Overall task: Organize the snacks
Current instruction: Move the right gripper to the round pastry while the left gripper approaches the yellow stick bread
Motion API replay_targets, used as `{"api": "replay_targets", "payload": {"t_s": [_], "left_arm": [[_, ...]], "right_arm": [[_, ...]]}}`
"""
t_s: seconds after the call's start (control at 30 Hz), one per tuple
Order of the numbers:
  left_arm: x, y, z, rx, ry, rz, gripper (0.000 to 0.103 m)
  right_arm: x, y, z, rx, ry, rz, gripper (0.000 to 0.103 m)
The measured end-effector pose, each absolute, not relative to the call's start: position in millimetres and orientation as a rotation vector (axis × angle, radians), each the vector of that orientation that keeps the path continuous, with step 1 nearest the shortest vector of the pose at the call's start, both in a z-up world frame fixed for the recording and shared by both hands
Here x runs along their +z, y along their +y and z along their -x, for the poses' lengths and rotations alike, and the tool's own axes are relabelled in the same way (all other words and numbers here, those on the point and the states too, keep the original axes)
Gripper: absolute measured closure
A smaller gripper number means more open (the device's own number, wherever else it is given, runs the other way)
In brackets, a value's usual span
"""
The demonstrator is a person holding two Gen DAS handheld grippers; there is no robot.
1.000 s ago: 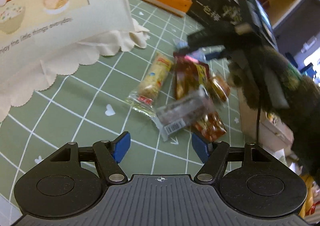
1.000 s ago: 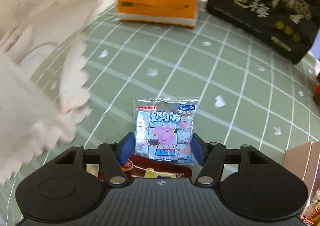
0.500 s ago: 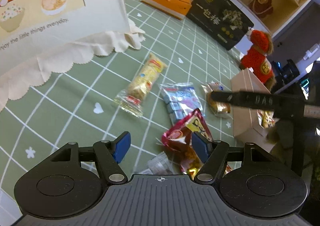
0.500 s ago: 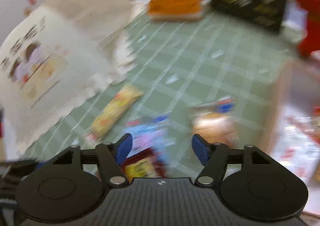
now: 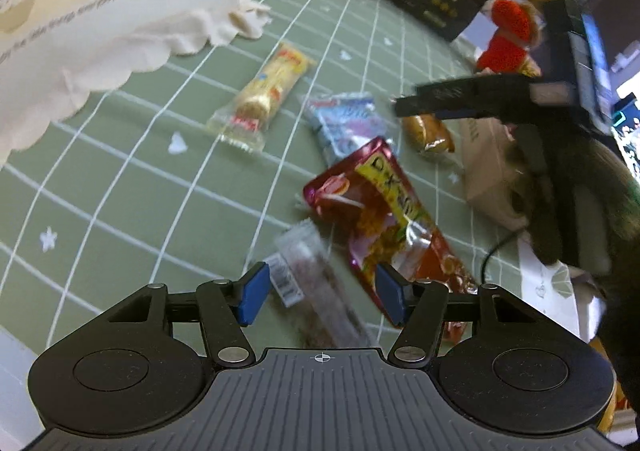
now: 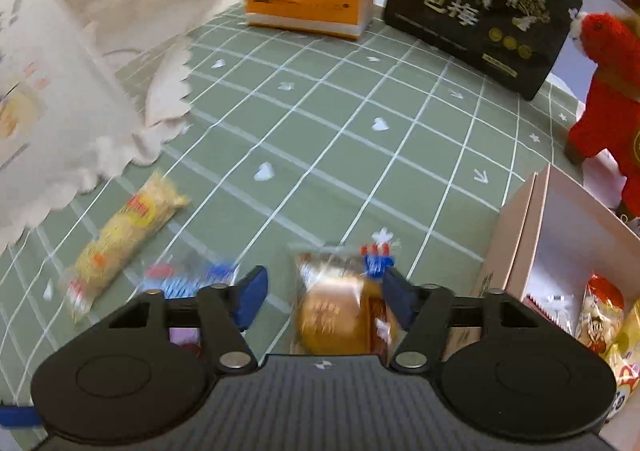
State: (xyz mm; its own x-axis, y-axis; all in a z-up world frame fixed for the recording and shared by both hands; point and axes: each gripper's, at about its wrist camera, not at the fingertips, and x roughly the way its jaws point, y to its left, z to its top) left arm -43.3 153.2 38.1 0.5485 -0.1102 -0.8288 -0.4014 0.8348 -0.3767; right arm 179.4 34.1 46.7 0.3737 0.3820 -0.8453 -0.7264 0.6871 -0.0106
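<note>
Snacks lie loose on the green grid tablecloth, all placed here rel. to the cardboard box at the cloth's right edge. Closest to it: a bun packet, golden-brown in clear wrap w/ a blue-red end, just left of the box's near corner. It sits between the blue fingertips of the right gripper, whose fingers are spread wide and not touching it; left wrist view shows that gripper above the same bun. Next out from the box, a pale blue packet, blurred, beside the bun. Near that, further from the box, a long yellow wafer-type bar lying diagonal, apart from the others. Toward the camera from the blue packet, a shiny red-and-yellow pouch overlaps its near edge, and a clear-wrapped dark bar w/ barcode lies alongside the pouch, touching or nearly so. Left gripper has its fingers open, w/ the dark bar and pouch's lower edge between them, no contact visible.

Inside the box: a few more packets, red/yellow, details too small. Behind the box a red plush toy; further back a black gift box w/ gold characters and an orange tissue pack. Far left of the box, a cream scallop-edged cloth bag w/ cartoon print
</note>
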Motion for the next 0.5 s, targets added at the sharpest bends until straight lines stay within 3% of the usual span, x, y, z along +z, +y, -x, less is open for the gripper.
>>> {"api": "replay_targets", "payload": {"t_s": [0.07, 0.1, 0.27, 0.37, 0.43, 0.5], "left_arm": [[37.8, 151.2, 41.7, 0.193, 0.989, 0.579, 0.039], [39.2, 149.8, 40.3, 0.196, 0.985, 0.575, 0.039], [50.3, 140.9, 35.2, 0.222, 0.943, 0.544, 0.039], [49.2, 134.5, 35.2, 0.228, 0.959, 0.532, 0.039], [45.6, 131.0, 34.3, 0.226, 0.978, 0.536, 0.039], [45.1, 127.7, 34.0, 0.214, 0.983, 0.538, 0.040]], "right_arm": [[51.5, 20.3, -162.8, 0.807, 0.965, 0.398, 0.069], [51.6, 11.7, -155.3, 0.842, 0.991, 0.376, 0.071], [41.7, -29.9, -128.1, 0.858, 1.063, 0.326, 0.072], [51.8, -43.6, -122.8, 0.854, 0.980, 0.333, 0.072], [62.9, -41.7, -130.7, 0.834, 0.935, 0.328, 0.066], [74.1, -32.5, -147.6, 0.824, 0.931, 0.283, 0.049]]}}
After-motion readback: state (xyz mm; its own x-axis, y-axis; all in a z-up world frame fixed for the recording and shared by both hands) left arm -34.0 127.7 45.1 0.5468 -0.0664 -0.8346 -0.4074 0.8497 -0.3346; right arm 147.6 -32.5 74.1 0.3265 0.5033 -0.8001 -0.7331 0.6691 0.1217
